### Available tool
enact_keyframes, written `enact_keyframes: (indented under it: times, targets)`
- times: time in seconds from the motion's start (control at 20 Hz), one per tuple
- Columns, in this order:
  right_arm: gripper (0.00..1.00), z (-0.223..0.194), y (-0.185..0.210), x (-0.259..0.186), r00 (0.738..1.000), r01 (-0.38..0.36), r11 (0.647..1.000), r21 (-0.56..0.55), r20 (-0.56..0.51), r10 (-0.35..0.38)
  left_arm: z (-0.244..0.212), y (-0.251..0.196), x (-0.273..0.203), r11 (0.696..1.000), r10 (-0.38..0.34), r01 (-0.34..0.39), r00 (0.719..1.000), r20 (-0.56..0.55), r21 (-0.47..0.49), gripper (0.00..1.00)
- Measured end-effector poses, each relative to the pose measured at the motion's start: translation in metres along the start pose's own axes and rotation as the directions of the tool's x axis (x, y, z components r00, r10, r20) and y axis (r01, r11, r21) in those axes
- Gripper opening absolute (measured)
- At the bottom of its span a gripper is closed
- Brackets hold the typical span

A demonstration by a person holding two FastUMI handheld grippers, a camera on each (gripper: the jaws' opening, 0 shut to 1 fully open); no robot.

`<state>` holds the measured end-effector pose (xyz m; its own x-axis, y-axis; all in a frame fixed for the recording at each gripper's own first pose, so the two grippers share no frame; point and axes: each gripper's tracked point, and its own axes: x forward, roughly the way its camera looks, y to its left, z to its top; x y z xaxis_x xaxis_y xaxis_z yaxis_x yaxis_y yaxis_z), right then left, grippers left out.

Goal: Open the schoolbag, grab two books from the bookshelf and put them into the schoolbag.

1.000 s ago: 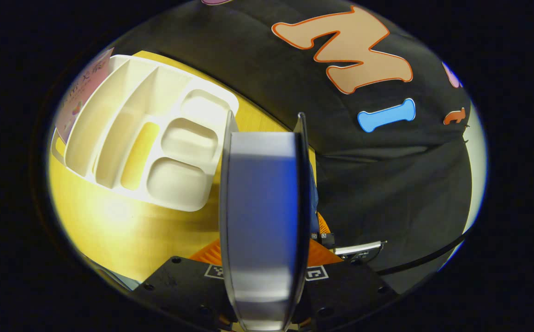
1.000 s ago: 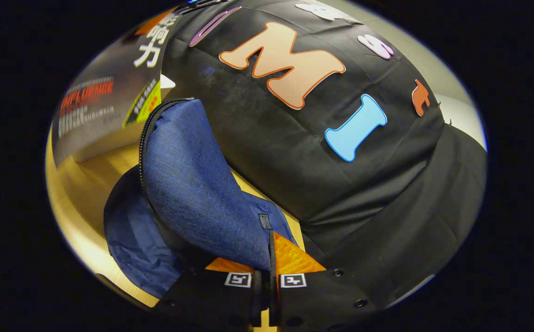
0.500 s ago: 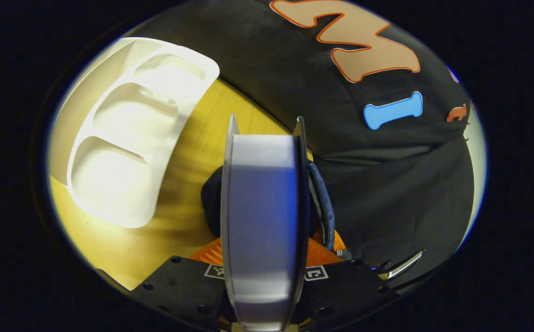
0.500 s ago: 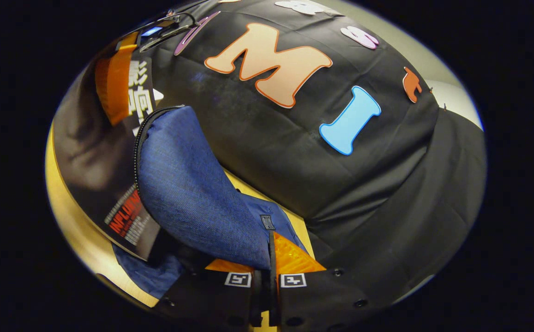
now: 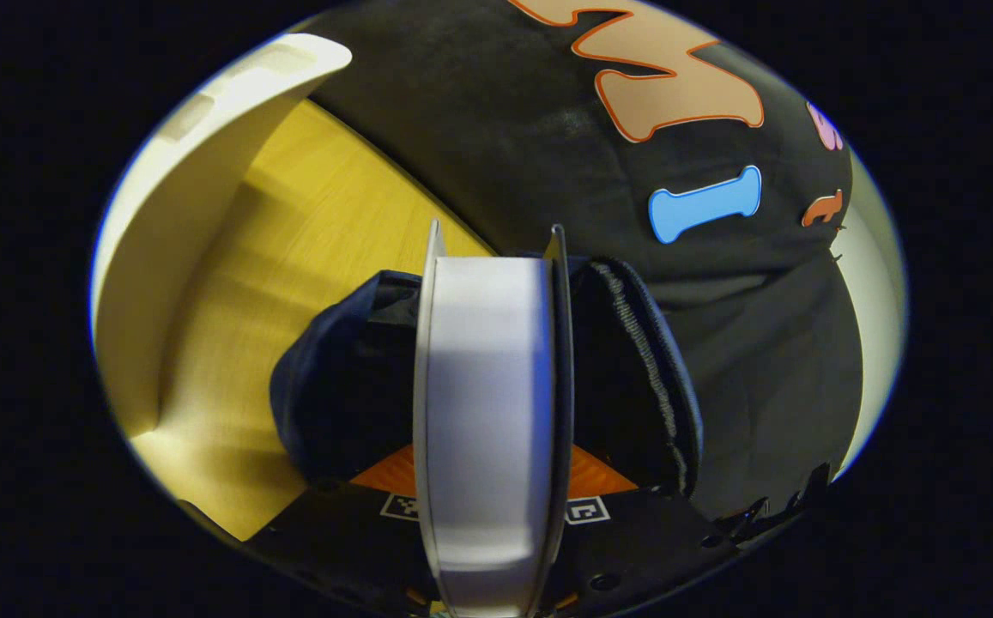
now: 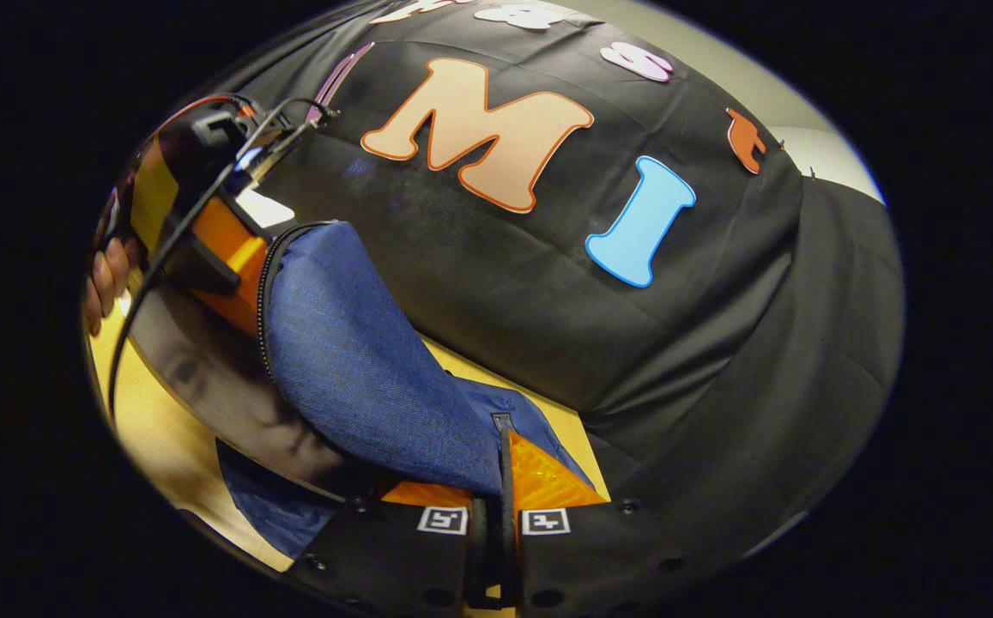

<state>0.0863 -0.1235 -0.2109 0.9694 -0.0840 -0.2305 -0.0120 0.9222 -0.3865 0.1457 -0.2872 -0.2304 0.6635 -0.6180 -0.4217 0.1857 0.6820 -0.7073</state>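
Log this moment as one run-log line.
left gripper: shut on book, over open schoolbag | right gripper: shut on schoolbag flap | stage: book going in

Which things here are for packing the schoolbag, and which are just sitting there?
For the job:
- book, clamped in the left gripper and heading into the bag
- blue schoolbag, its flap pinched up by the right gripper
- white bookshelf

Just there:
- yellow wooden table

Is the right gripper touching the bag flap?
Touching. In the right gripper view, the right gripper has its fingers closed together on the blue flap, whose cloth runs right down between them.
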Motion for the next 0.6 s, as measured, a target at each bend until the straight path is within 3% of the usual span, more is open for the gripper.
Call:
enact_keyframes:
  times: [0.15,0.45,0.6]
  targets:
    - [0.09,0.005,0.002,-0.002,1.000,-0.006,0.999,0.033,0.010,0.005,-0.010,0.006,0.024,1.000,-0.022,0.022,1.000,-0.017,0.010,0.39]
    - [0.10,0.007,0.005,-0.004,1.000,-0.005,0.999,0.054,0.010,0.005,-0.019,0.009,0.058,0.991,-0.096,0.095,0.995,-0.011,-0.092,0.39]
    - [0.09,0.007,0.007,-0.003,1.000,-0.002,0.999,0.052,0.007,0.002,-0.021,0.016,0.076,0.991,-0.087,0.086,0.996,-0.006,-0.106,0.39]
